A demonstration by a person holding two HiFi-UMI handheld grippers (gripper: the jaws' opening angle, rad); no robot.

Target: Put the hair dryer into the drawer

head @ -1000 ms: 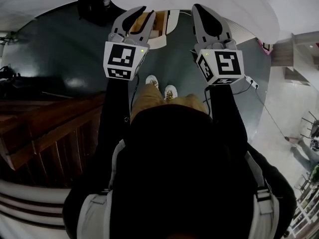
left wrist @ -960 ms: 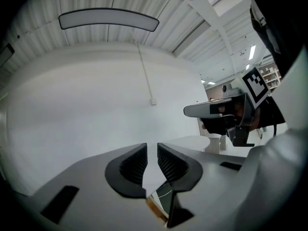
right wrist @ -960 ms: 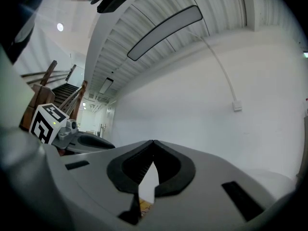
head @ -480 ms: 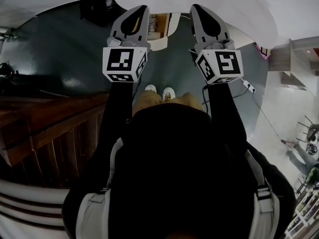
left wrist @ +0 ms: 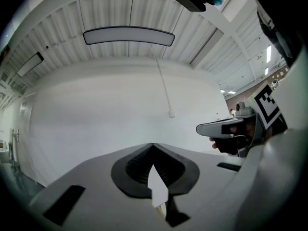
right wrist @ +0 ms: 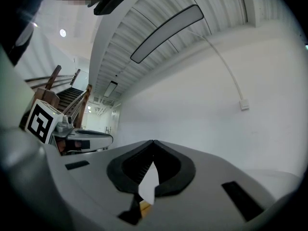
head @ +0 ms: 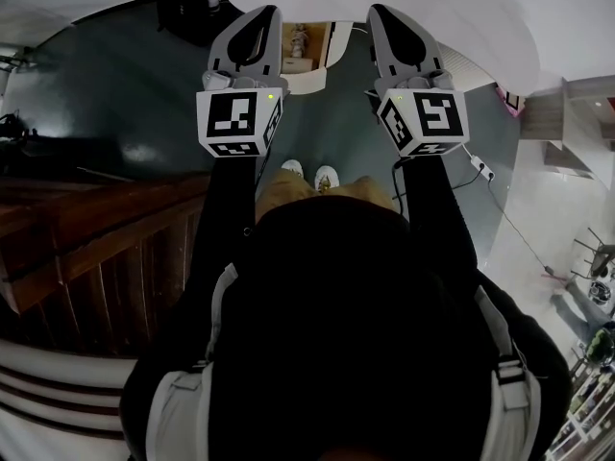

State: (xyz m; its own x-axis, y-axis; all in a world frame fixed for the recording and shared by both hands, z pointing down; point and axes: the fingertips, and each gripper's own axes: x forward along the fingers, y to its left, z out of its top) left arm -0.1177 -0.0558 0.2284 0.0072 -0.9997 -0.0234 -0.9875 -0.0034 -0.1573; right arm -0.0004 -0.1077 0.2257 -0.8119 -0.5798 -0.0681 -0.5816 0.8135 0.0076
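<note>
Grey left claw and right claw both pressed together, empty, held level side by side.

the left gripper and right gripper are pale grey, lined with black. their cubes carry black-and-white square markers. the floor is dark grey-green, the stair rail brown wood, the shoes white, the trousers tan, the wall white.
</note>
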